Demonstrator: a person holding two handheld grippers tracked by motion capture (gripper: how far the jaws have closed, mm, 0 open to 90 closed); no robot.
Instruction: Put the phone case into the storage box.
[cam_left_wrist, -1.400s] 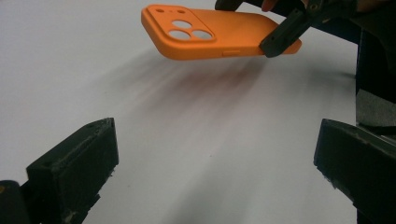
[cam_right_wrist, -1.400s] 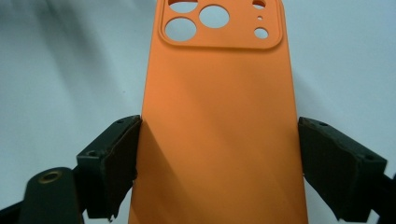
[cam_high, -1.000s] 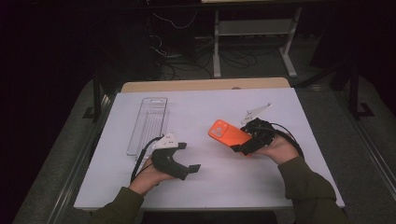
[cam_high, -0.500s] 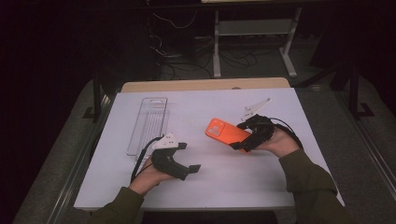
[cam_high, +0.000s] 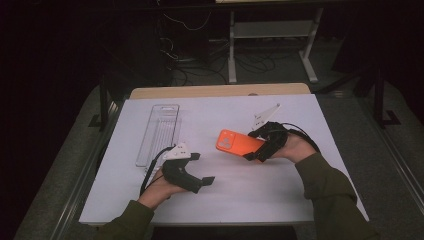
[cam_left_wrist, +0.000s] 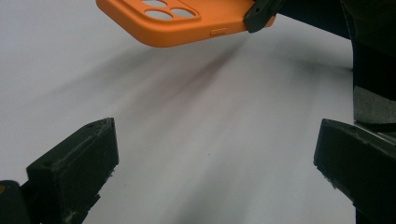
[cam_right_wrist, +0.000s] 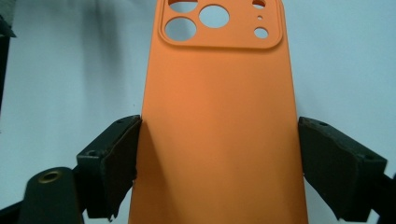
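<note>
The right claw (cam_high: 254, 149) grips the orange case (cam_high: 237, 143) by its two sides and holds it up over the bench (cam_high: 300, 200). The left claw (cam_high: 202, 181) waits wide apart, nothing in it. Next, I think, the case goes to the left claw or down.

No readable text, label or number is found in the views.

On the orange silicone phone case (cam_right_wrist: 219, 130) no brand mark or writing is printed; only round camera cut-outs are seen on its back. On the clear plastic ribbed tray (cam_high: 159, 134) no label can be made out. The white table sheet (cam_high: 240, 190) is plain and carries no sign. On the grey three-cornered plates of the grippers some small dark marks are seen, but they are too small to be read.
</note>
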